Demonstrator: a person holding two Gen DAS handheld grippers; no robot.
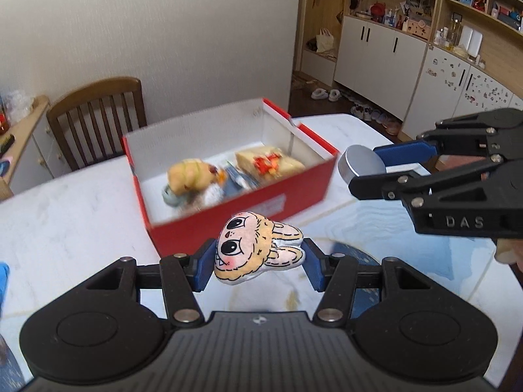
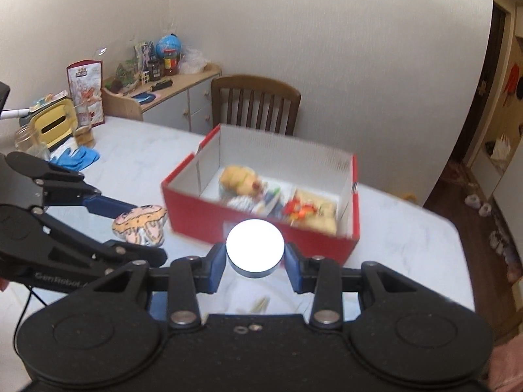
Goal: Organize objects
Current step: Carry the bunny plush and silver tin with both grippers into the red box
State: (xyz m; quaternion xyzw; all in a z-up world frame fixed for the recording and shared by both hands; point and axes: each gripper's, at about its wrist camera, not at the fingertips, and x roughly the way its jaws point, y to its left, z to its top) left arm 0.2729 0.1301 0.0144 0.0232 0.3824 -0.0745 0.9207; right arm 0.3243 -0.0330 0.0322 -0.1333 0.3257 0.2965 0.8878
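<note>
My left gripper (image 1: 256,261) is shut on a flat painted rabbit-face figure (image 1: 258,250) and holds it above the white table, just in front of an open red shoebox (image 1: 248,209). The figure also shows in the right wrist view (image 2: 140,225). My right gripper (image 2: 255,261) is shut on a round silver puck with a white top (image 2: 255,248), held near the box's front wall (image 2: 202,222). The puck shows in the left wrist view (image 1: 361,165), right of the box. The box holds a plush toy (image 1: 191,174), a bread-like toy (image 1: 268,163) and other small items.
A wooden chair (image 2: 255,104) stands behind the table (image 2: 130,156). Blue gloves (image 2: 78,156), glass jars (image 2: 26,140) and a yellow appliance (image 2: 54,127) sit at the table's far left. A cluttered sideboard (image 2: 163,91) stands by the wall. Cabinets (image 1: 376,52) and shoes lie beyond the table.
</note>
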